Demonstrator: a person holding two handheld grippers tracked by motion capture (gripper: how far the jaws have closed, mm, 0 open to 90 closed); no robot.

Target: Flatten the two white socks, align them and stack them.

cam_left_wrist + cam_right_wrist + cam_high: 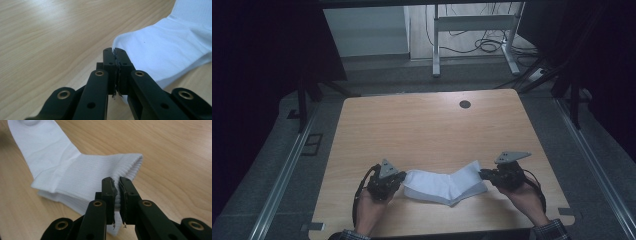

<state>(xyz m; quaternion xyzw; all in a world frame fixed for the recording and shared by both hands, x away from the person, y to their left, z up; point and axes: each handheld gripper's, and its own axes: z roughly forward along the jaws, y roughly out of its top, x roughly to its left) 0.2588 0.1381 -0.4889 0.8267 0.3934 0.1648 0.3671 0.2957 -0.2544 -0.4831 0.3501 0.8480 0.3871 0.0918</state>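
Wooden table (427, 125) with dark round grommet (465, 104)

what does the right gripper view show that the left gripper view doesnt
Right gripper view: the ribbed cuff of the white sock, pinched between the right gripper jaws, and the fold at the heel. Left gripper view: the smooth toe end at the tips of the closed left gripper. Both share the sock lying on the wooden table.
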